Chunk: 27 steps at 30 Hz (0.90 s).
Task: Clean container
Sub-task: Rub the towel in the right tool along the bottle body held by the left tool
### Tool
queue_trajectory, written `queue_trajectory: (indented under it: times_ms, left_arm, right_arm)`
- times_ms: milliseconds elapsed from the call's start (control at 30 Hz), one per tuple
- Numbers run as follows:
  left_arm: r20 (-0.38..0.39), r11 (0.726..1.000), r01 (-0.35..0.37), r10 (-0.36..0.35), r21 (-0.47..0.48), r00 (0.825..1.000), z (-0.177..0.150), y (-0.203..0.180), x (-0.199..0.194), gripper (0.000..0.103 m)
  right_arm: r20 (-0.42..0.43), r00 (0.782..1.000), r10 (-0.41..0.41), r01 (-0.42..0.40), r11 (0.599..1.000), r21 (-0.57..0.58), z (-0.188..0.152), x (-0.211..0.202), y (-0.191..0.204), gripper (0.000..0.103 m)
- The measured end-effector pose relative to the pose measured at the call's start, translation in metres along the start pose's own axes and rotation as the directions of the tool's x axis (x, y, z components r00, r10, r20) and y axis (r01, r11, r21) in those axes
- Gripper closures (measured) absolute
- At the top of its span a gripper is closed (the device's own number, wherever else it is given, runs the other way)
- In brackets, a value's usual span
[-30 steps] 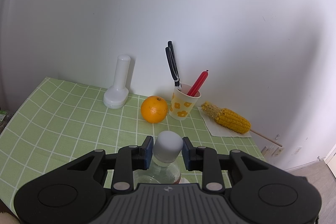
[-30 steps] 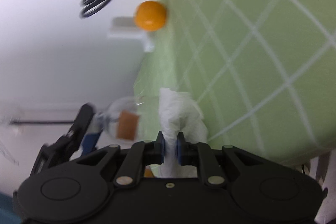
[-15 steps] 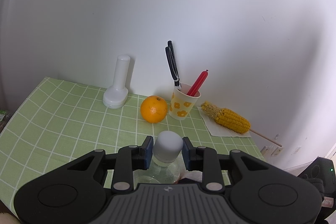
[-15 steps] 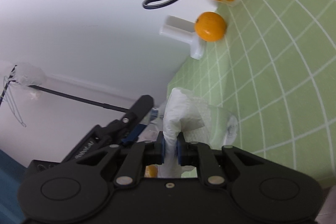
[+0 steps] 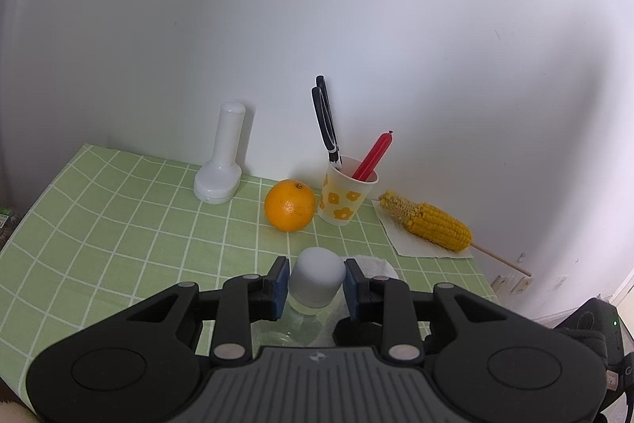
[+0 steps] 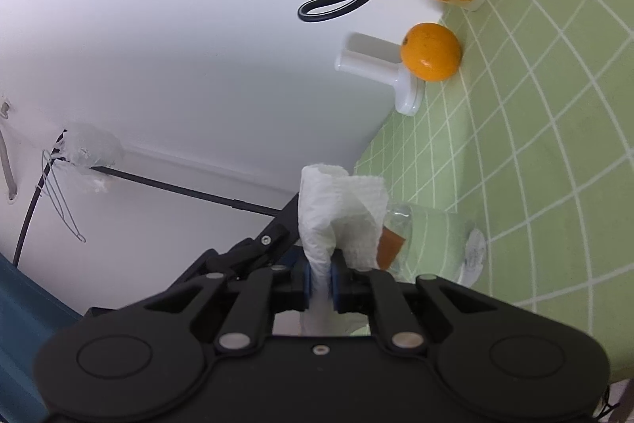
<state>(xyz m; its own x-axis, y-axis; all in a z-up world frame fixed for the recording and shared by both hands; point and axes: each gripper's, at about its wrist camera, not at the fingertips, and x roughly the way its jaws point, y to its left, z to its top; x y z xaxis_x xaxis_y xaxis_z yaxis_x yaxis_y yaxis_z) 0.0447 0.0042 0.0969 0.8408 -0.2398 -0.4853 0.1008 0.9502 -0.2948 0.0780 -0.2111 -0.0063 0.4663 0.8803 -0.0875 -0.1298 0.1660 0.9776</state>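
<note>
The left gripper (image 5: 316,282) clamped the matte white cap (image 5: 316,278) of a clear plastic bottle (image 6: 432,238), held upright above the green checked tablecloth (image 5: 119,224) (white wall behind). The right gripper (image 6: 320,280) pinched a crumpled, soft paper towel (image 6: 340,213) against the bottle's side.

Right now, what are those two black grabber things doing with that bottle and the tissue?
The left gripper has its jaws shut on the white cap of a clear bottle, holding it over the green checked tablecloth. The right gripper pinches a crumpled paper towel against the bottle's side, as if to wipe it. The orange, flowered cup and corn cob sit untouched by the wall.
</note>
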Motion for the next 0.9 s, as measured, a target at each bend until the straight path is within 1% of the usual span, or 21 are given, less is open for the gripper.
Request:
queue_trajectory:
  times_ms: [167, 267, 400, 500, 567, 700, 900]
  left_arm:
    - [-0.005, 1.000, 0.006, -0.006, 0.004, 1.000, 0.002, 0.005, -0.002, 0.072]
    - [-0.005, 1.000, 0.004, -0.004, 0.006, 1.000, 0.002, 0.004, -0.002, 0.072]
    - [-0.005, 1.000, 0.002, -0.002, 0.007, 1.000, 0.002, 0.004, -0.003, 0.072]
    - [-0.005, 1.000, 0.002, -0.002, 0.008, 1.000, 0.002, 0.004, -0.003, 0.072]
    - [-0.005, 1.000, 0.001, -0.001, 0.006, 1.000, 0.003, 0.003, -0.003, 0.072]
    - [-0.007, 1.000, 0.001, -0.001, 0.006, 1.000, 0.004, 0.005, -0.003, 0.072]
    - [-0.004, 1.000, -0.003, 0.003, 0.006, 1.000, 0.003, 0.003, -0.003, 0.072]
  right_arm:
    - [0.006, 1.000, -0.030, 0.030, 0.999, 0.028, -0.002, -0.007, -0.011, 0.093]
    - [0.002, 0.998, -0.056, 0.056, 0.998, 0.032, -0.003, -0.008, -0.016, 0.091]
    - [0.001, 0.999, -0.045, 0.044, 0.998, 0.045, -0.003, -0.009, -0.021, 0.090]
    - [-0.003, 0.998, -0.056, 0.056, 0.997, 0.052, -0.003, -0.010, -0.025, 0.090]
    - [-0.005, 0.997, -0.078, 0.079, 0.995, 0.064, -0.003, -0.012, -0.030, 0.090]
    - [-0.022, 0.984, -0.177, 0.179, 0.982, 0.068, -0.003, -0.008, -0.039, 0.092]
    - [-0.034, 0.969, -0.245, 0.247, 0.967, 0.062, -0.004, -0.002, -0.046, 0.093]
